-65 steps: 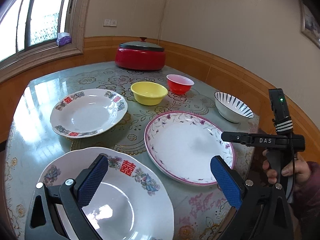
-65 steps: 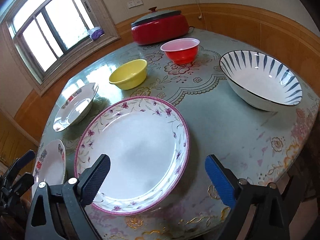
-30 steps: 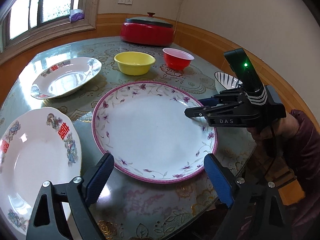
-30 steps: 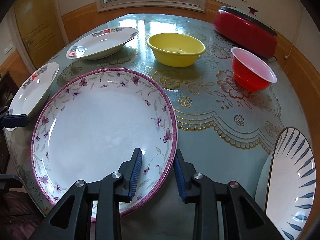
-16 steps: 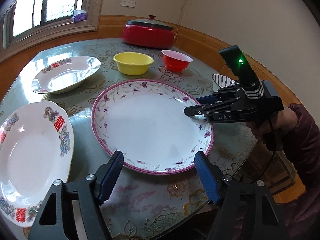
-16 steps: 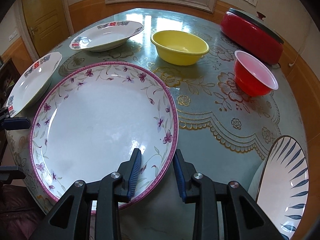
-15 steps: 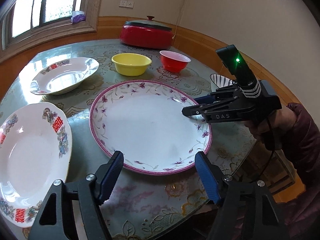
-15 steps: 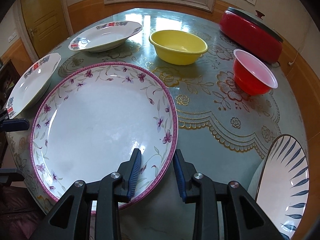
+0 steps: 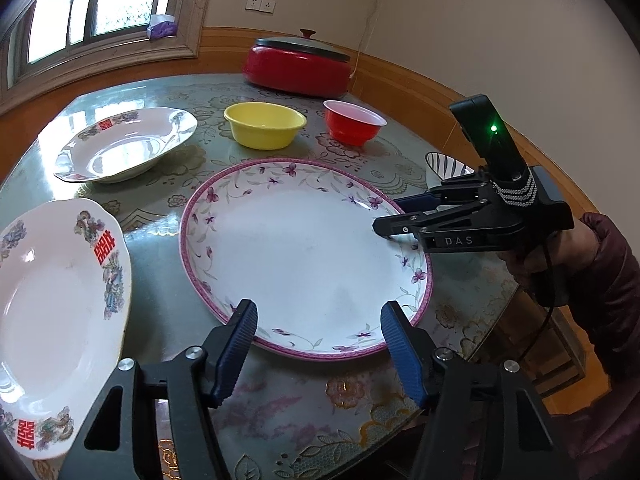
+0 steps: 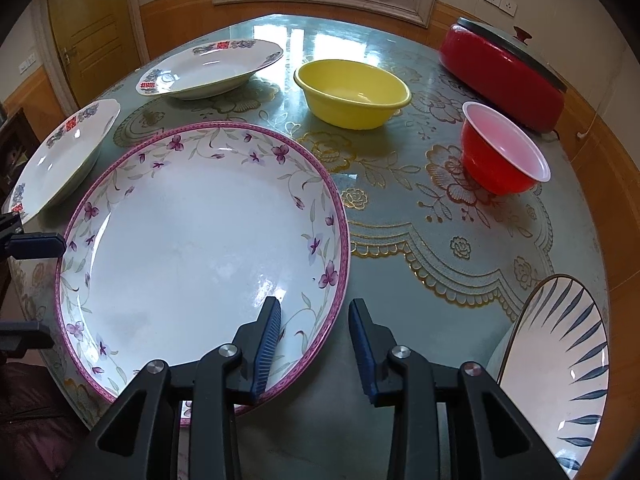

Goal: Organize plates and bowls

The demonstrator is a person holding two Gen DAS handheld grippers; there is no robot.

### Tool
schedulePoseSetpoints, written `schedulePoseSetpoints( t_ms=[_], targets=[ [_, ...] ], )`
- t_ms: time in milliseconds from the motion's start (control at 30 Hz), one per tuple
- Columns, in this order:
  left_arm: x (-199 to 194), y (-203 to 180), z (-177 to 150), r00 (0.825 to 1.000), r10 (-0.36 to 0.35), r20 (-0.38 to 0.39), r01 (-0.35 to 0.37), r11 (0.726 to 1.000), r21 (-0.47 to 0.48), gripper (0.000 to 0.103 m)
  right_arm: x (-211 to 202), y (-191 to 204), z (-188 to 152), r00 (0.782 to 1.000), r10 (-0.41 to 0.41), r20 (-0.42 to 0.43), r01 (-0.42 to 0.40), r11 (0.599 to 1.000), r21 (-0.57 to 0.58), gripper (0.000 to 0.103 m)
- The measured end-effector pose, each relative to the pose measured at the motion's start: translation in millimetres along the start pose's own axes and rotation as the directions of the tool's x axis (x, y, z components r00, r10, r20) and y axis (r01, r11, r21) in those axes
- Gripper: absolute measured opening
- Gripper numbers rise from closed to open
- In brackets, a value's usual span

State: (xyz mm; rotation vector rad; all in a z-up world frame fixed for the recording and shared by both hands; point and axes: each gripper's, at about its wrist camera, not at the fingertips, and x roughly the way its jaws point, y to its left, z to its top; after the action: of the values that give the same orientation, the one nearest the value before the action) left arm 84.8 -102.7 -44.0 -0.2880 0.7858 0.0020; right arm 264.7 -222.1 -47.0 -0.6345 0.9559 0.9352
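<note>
Plate [image 9: 304, 256] rim is straddled by the right hand-held gripper [image 10: 314, 344], ungripped, while the left hand-held gripper [image 9: 318, 344] is closing empty; clamping appears needed next.

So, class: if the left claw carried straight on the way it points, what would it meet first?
Most likely the near rim of the purple-flowered plate, which lies between the closing left claw pads; depth is uncertain.

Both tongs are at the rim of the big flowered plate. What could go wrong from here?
1. The right tongs straddle only the thin rim of the flowered plate; lifted there, it may tilt and slip.
2. The left tongs are closing at the near rim, not yet touching; uneven grips might twist the plate.
3. The striped bowl sits close to the right tongs and could be knocked.
</note>
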Motion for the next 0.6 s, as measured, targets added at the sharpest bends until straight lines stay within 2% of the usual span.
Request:
schedulePoseSetpoints(
  t_ms=[167, 300, 600],
  targets=[
    [0, 5, 3, 1.000, 0.030, 0.006, -0.030, 0.999, -0.033, 0.064, 6, 1, 9, 1.000, -0.010, 0.024, 0.009, 1.000, 0.018, 0.035],
    [-10, -1, 6, 0.999, -0.003, 0.039, 0.005, 1.000, -0.028, 0.063, 14, -3, 19, 0.998, 0.009, 0.061, -0.012, 0.998, 0.055, 0.035],
    [-9, 11, -8, 1.000, 0.012, -0.016, -0.012, 0.999, -0.047, 0.063, 12, -11, 20, 0.999, 0.008, 0.036, -0.008, 1.000, 0.008, 0.035]
  ],
)
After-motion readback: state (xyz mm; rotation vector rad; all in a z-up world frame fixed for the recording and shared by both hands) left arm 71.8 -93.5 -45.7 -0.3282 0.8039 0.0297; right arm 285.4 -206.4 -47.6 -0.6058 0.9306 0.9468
